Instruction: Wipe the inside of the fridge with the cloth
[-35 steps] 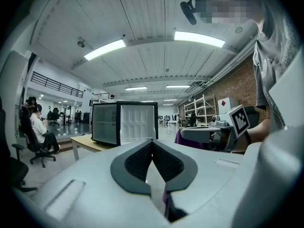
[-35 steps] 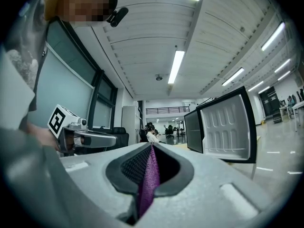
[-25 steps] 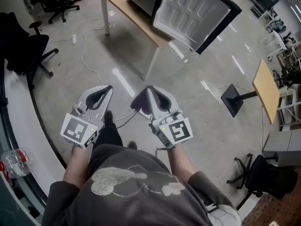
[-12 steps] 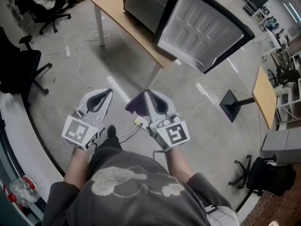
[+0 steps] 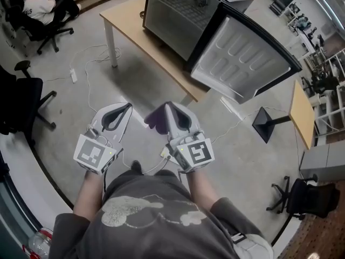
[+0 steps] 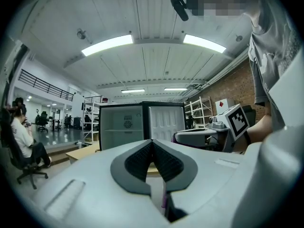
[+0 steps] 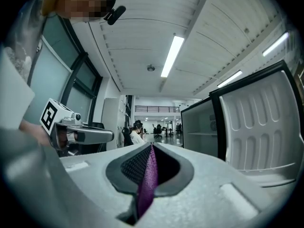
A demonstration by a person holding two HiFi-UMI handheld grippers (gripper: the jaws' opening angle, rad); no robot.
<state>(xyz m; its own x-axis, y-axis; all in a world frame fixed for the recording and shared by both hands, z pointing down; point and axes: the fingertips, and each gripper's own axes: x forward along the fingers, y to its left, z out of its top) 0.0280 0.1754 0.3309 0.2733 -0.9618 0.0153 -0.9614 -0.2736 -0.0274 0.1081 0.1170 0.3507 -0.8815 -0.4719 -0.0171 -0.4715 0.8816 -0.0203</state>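
A small black fridge (image 5: 178,15) stands on a pale wooden desk (image 5: 132,26) ahead, its door (image 5: 245,58) open rightward. Nearer, the left gripper (image 5: 126,106) sits beside the right gripper (image 5: 167,106), which holds a purple cloth (image 5: 155,120).

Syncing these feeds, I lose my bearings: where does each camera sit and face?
Head view: on the person's head, facing steeply down at floor and open fridge; shows torso, forearms, left claw, right claw pinching the cloth.
Left gripper view: on the left claw, along its shut jaws toward the fridge; torso and right claw at right.
Right gripper view: on the right claw, toward the fridge door; left claw at left.
Shared: both gripper views show the fridge.
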